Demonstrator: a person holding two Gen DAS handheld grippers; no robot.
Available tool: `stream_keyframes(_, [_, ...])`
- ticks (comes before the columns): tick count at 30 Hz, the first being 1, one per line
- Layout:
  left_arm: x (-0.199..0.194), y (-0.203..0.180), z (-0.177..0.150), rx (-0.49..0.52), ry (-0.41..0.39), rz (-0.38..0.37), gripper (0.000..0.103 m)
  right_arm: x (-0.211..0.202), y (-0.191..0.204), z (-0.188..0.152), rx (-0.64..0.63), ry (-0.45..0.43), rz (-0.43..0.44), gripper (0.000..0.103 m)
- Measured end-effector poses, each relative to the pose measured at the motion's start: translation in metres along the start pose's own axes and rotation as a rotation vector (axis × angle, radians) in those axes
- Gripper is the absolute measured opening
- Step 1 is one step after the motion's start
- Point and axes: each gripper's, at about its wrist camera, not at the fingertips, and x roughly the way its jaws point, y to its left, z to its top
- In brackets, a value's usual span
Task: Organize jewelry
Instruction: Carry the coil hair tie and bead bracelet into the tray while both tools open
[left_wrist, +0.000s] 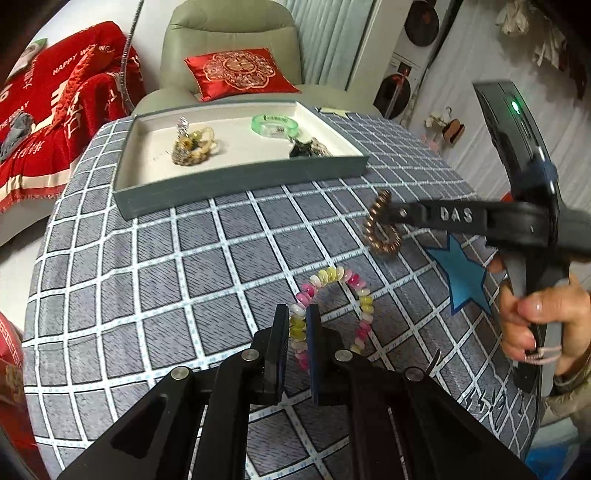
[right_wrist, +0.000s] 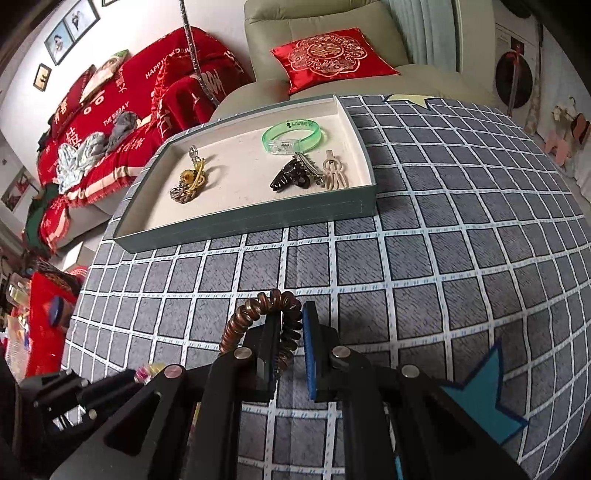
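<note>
A pink, yellow and white bead bracelet (left_wrist: 334, 306) lies on the checked tablecloth. My left gripper (left_wrist: 297, 314) has its jaws narrowly apart around the bracelet's left side. A copper spiral hair tie (right_wrist: 258, 321) sits between the jaws of my right gripper (right_wrist: 291, 317), which stand a little apart around one side of it; the tie also shows in the left wrist view (left_wrist: 382, 227). The grey tray (right_wrist: 332, 216) at the back holds a green bangle (right_wrist: 291, 136), a black hair claw (right_wrist: 290, 177), a beige clip (right_wrist: 334, 171) and a gold-and-silver piece (right_wrist: 190, 181).
A blue star sticker (right_wrist: 484, 395) lies on the cloth to the right. A grey armchair with a red cushion (right_wrist: 328, 55) stands behind the table. A sofa with red blankets (right_wrist: 122, 122) is at the left. The tray also shows in the left wrist view (left_wrist: 236, 188).
</note>
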Motion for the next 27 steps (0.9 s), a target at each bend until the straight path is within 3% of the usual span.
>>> stream_keyframes(14, [-0.026, 0.031, 0.04, -0.045, -0.111, -0.007, 0.025, -0.031, 0.012, 0.015, 0.008, -0.048, 0.023, 0.013])
stream_keyframes(27, [-0.024, 0.066, 0.113, -0.056, -0.198, 0.034, 0.025, -0.029, 0.033, 0.081, -0.034, -0.086, 0.021, 0.013])
